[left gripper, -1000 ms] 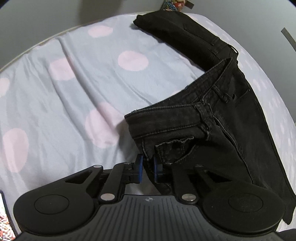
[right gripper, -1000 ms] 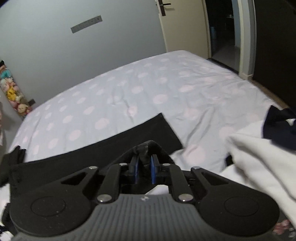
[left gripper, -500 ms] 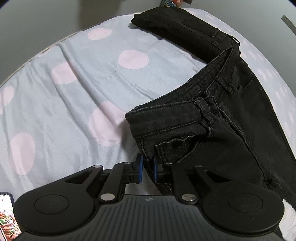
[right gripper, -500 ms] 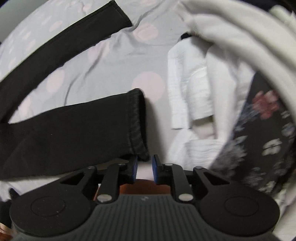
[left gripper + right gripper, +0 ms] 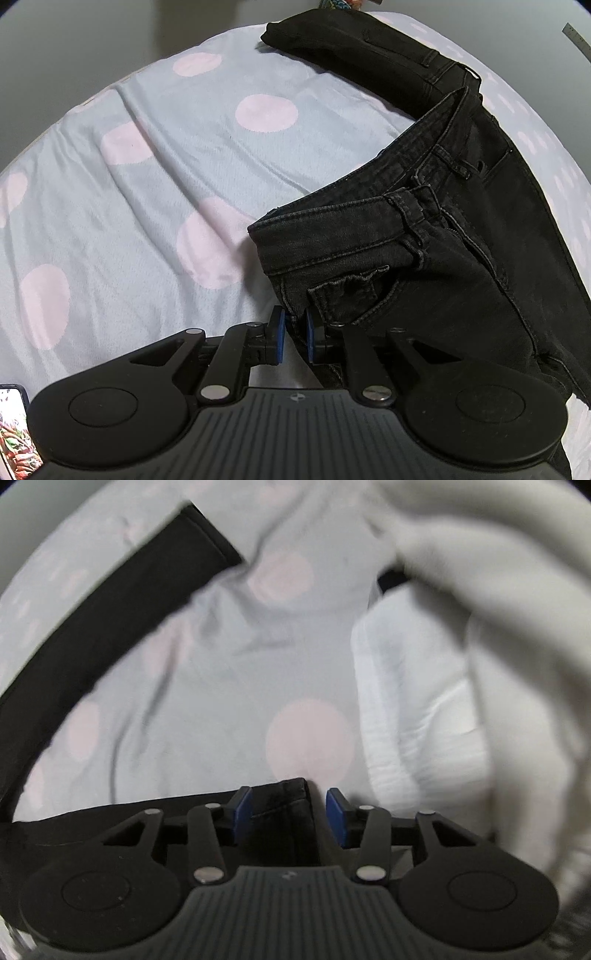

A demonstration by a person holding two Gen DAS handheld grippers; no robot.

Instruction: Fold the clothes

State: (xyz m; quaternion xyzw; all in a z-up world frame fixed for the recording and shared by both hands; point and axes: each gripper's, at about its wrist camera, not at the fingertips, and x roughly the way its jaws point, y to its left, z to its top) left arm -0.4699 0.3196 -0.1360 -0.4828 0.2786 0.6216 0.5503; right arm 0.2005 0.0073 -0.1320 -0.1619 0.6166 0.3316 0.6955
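Black jeans (image 5: 424, 258) lie on the dotted bed sheet (image 5: 147, 184), waistband open, one leg stretching to the far edge. My left gripper (image 5: 293, 332) is shut on the jeans' side seam just below the front pocket (image 5: 347, 291). In the right wrist view the hem of one leg (image 5: 284, 801) lies on the sheet between the blue pads of my right gripper (image 5: 290, 812). Its jaws are opening, and a gap shows beside the right pad. The other leg (image 5: 110, 620) runs diagonally across the upper left.
A heap of white clothes (image 5: 461, 701) lies right of the right gripper, close to its fingers. A phone (image 5: 14, 432) shows at the lower left corner of the left wrist view. A grey wall stands beyond the bed's far edge.
My right gripper has dropped steeply down onto the bed and spread its jaws off the leg hem, which now rests on the sheet. The left gripper has kept its grip and stayed put.
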